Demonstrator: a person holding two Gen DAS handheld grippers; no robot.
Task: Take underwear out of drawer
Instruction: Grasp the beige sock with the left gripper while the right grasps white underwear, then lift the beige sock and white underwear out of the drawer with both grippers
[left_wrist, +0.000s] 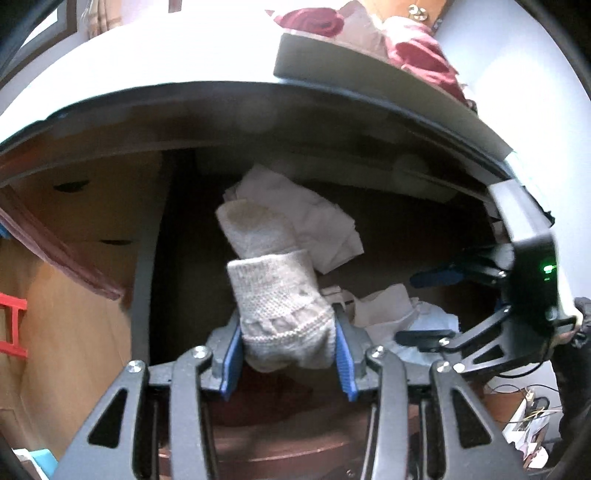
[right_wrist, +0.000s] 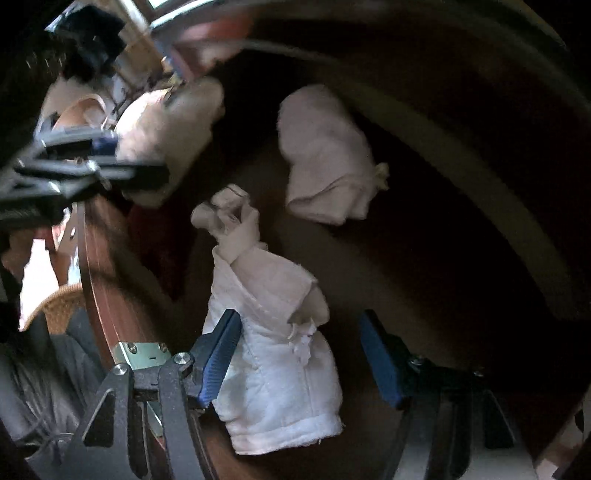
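Observation:
My left gripper (left_wrist: 287, 350) is shut on a beige knitted sock (left_wrist: 282, 314), held over the open drawer (left_wrist: 406, 236). Behind it in the drawer lie a pale folded sock (left_wrist: 251, 225) and white crumpled underwear (left_wrist: 314, 214). More white garments (left_wrist: 395, 306) lie at the right, where my right gripper (left_wrist: 432, 306) reaches in, open. In the right wrist view my right gripper (right_wrist: 306, 354) is open around a white garment (right_wrist: 273, 369) that lies in the drawer; its left pad (right_wrist: 218, 358) touches the cloth, the right pad (right_wrist: 380, 358) stands clear. Another pale garment (right_wrist: 325, 158) lies farther back. The left gripper with the sock (right_wrist: 166, 133) shows at upper left, blurred.
The grey top of the dresser (left_wrist: 166, 66) overhangs the drawer, with red and pale clothes (left_wrist: 406, 40) piled on it. The drawer's brown front edge (right_wrist: 99, 258) runs at the left of the right wrist view, with a wicker basket (right_wrist: 62, 306) below. A wooden cabinet side (left_wrist: 74, 258) stands left.

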